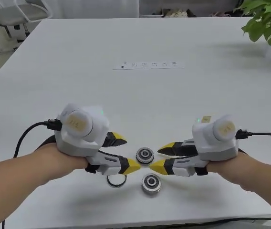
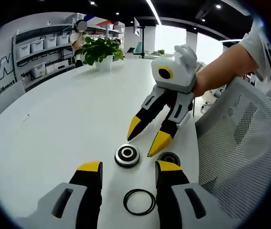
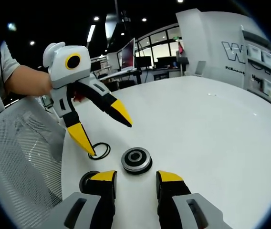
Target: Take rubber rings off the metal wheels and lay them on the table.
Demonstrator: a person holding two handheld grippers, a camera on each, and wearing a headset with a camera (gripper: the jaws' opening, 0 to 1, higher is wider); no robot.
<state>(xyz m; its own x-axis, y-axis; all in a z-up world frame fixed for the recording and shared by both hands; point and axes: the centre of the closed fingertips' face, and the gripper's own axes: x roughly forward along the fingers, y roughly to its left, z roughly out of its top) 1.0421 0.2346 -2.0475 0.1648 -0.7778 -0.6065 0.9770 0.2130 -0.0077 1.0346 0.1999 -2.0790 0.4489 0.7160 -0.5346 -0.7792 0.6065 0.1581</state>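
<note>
Bright, even overhead lighting; soft shadows; sharp focus; fisheye distortion at edges.

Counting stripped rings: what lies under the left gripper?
One loose rubber ring, flat on the table beneath the open left gripper; in the head view a jaw covers part of it.

An open-plan office or tech lab. A big white table fills the head view, with a potted plant at upper right. The left gripper view has shelves of storage bins and wall lettering at upper left and a mesh chair at right. Monitors sit top centre in the right gripper view.
</note>
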